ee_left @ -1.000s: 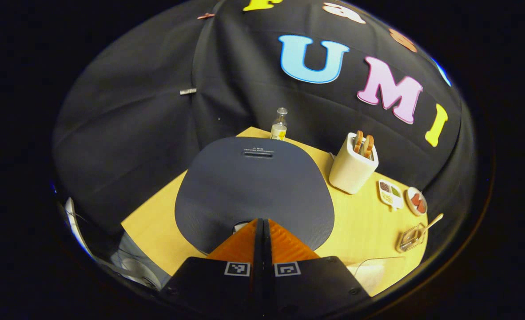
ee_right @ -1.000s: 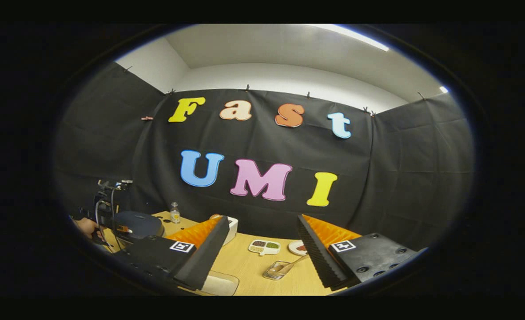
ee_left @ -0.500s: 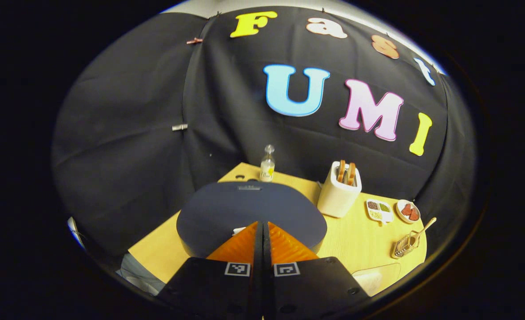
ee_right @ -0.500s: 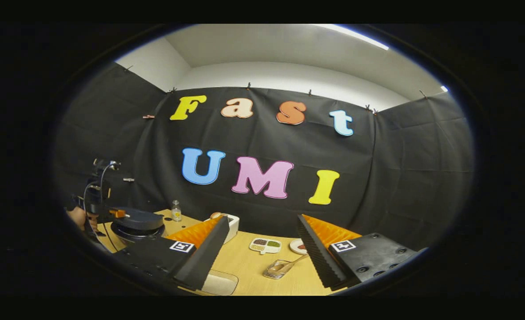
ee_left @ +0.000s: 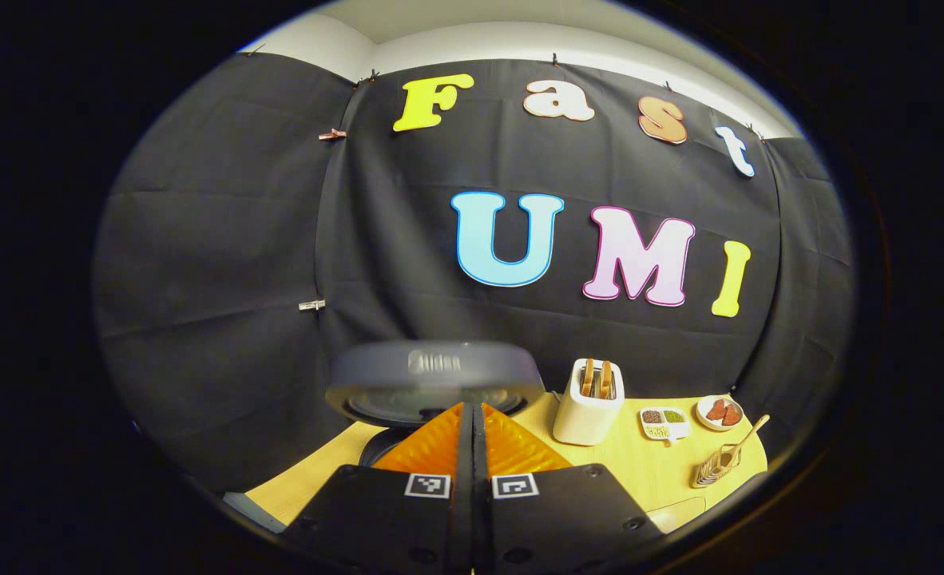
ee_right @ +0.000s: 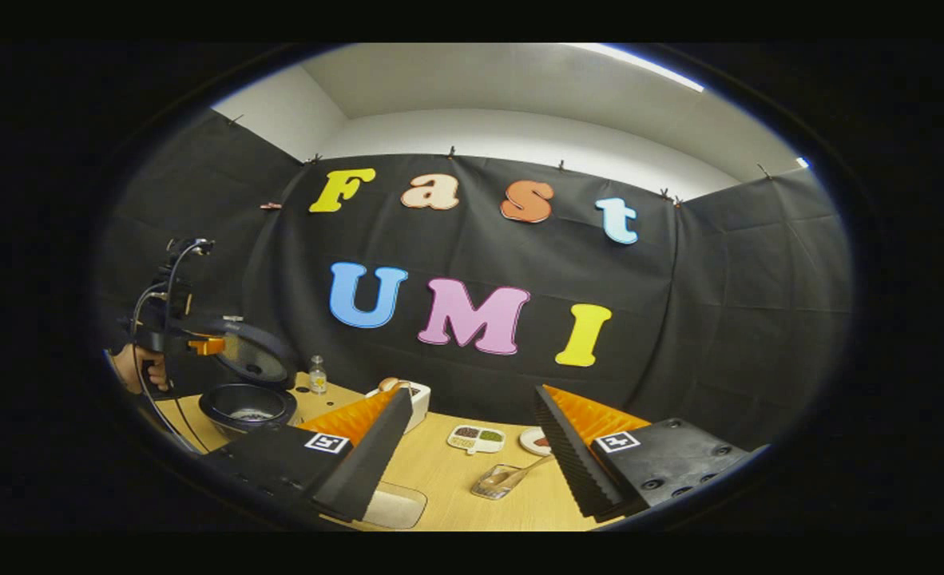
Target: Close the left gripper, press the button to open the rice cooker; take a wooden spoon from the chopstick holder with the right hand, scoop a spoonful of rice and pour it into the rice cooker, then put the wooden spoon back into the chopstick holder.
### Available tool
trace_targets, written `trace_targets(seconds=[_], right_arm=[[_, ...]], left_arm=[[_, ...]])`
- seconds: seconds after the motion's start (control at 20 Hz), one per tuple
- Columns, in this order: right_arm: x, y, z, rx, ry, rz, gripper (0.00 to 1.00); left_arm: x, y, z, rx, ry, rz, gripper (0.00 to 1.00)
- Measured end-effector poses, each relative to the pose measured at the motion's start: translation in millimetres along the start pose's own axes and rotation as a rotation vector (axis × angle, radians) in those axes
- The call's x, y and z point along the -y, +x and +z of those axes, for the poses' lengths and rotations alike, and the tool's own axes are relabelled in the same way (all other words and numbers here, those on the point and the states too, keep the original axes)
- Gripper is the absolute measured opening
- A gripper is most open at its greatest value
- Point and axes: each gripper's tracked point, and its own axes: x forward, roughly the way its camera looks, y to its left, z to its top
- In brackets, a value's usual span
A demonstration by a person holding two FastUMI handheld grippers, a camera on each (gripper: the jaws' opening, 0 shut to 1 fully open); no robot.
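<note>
Left gripper fingers together just below raised grey rice cooker lid, right gripper fingers apart above light wooden tabletop

Wooden table with rice cooker, chopstick holder

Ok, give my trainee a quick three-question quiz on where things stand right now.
1. True or false: the rice cooker lid is raised off the pot.
2. The right tool is: A open and empty, B shut on a spoon, C shut and empty.
3. Fill in: the left tool is ____.
Key: 1 true; 2 A; 3 shut.
</note>
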Motion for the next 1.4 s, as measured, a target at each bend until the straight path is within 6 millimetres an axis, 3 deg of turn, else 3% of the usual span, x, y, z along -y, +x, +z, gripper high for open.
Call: trace_targets(seconds=[0.1,0.3,0.35,0.4,0.55,0.6,0.8,0.95,1.25,1.4], right_arm=[[2.3,-1.2,2.2,0.005,0.002,-0.005,0.95],[16.2,2.0,-10.0,-0.013,0.011,-0.04,0.95],[21.2,3.3,-13.4,-0.017,0.012,-0.054,0.95],[25.9,4.5,-18.3,-0.022,0.011,-0.068,0.96],[41.2,12.4,-34.9,-0.042,0.022,-0.111,0.95],[46.2,15.3,-41.1,-0.051,0.035,-0.123,0.95],[60.5,26.0,-74.5,-0.107,0.155,-0.144,0.97],[87.1,35.8,-103.5,-0.142,0.151,-0.221,0.96],[92.0,56.9,-157.3,-0.238,0.178,-0.197,0.98],[103.3,74.4,-183.2,-0.269,0.209,-0.194,0.98]], left_arm=[[4.2,-9.5,4.9,0.014,-0.021,-0.002,0.05],[24.7,-52.4,29.3,0.135,-0.026,-0.041,0.09],[37.3,-62.7,29.7,0.145,-0.023,-0.067,0.23],[46.0,-71.9,29.6,0.149,-0.011,-0.085,0.29],[62.8,-100.2,33.6,0.192,0.011,-0.111,0.71],[65.1,-107.2,34.8,0.204,0.016,-0.111,0.78],[70.6,-126.1,25.5,0.213,0.013,-0.107,0.82],[71.6,-132.8,20.2,0.225,-0.027,-0.125,0.86],[66.7,-140.0,15.5,0.224,-0.089,-0.106,0.92],[79.9,-149.5,17.1,0.236,-0.074,-0.099,0.92]])
